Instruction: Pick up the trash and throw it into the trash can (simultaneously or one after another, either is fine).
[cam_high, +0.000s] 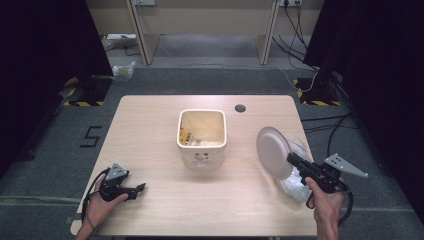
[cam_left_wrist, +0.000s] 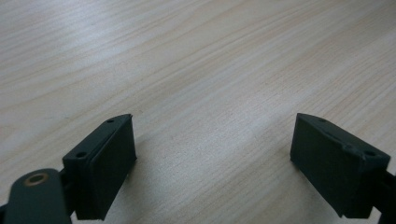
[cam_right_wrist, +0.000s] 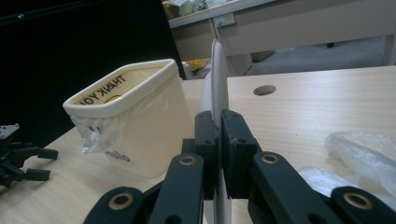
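A white paper plate (cam_high: 273, 151) is held up on edge at the right of the table, with my right gripper (cam_high: 291, 159) shut on its rim; the plate (cam_right_wrist: 218, 79) rises between the closed jaws in the right gripper view. A cream square bin (cam_high: 201, 136) with a clear liner stands mid-table, left of the plate, and the bin (cam_right_wrist: 133, 119) shows printed lettering. My left gripper (cam_high: 140, 188) rests low at the table's front left, open, with bare wood between its pads (cam_left_wrist: 109, 163).
Crumpled clear plastic wrap (cam_high: 295, 188) lies under my right hand; the wrap (cam_right_wrist: 359, 149) spreads to the right of the jaws. A round cable hole (cam_high: 240, 108) sits near the table's far edge. Dark curtains flank the table (cam_high: 150, 120).
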